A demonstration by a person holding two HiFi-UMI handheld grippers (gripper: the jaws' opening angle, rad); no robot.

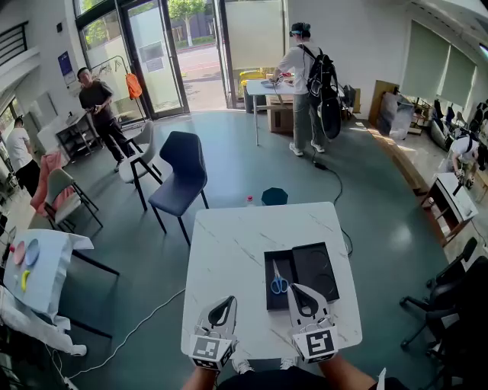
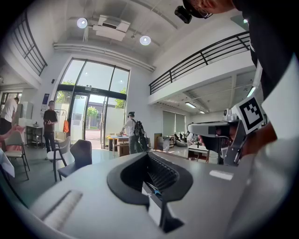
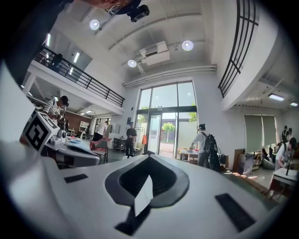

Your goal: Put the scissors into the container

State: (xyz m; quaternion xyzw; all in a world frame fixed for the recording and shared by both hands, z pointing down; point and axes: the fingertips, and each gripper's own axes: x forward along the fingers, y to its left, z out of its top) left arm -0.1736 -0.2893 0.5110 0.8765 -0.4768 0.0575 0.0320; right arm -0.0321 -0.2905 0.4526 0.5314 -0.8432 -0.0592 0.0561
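In the container (image 1: 270,263), scissors (image 1: 279,282) just beside the closed, empty right claw (image 1: 297,291).

The left gripper (image 1: 227,302) and the right gripper (image 1: 296,290) share a pale grey-white shell, and their jaws frame a teardrop hollow lined with ribbed black padding. Each carries a cube (image 1: 321,343) printed with black-and-white square markers. The person wears a dark top (image 1: 267,379) and a small black head camera (image 3: 139,12).
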